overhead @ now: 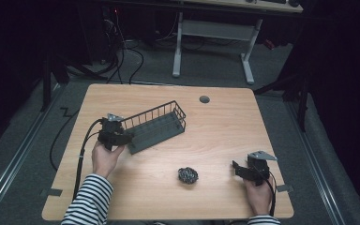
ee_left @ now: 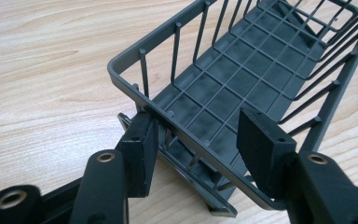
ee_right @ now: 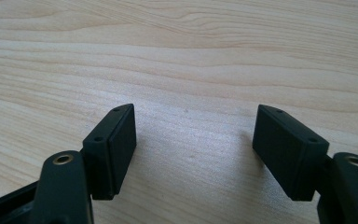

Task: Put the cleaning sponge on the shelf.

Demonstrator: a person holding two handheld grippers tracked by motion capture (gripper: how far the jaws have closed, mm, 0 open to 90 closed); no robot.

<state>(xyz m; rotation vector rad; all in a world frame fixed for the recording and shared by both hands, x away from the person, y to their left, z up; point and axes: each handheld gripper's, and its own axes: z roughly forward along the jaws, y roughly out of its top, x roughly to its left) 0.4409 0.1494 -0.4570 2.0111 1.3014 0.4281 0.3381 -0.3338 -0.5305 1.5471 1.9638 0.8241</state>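
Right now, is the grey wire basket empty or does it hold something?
Empty. The basket shows only its bare grid floor in the left gripper view; the dark scrubber-like ball lies on the table, apart.

Too small to identify: dark crumpled round lump [overhead: 188, 176] on the tabletop; far end of grey wire basket [ee_left: 242, 84] cut off by the frame's top edge.

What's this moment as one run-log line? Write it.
left tool: shut on basket end wall | right tool: open above table | dark wad: untouched on table
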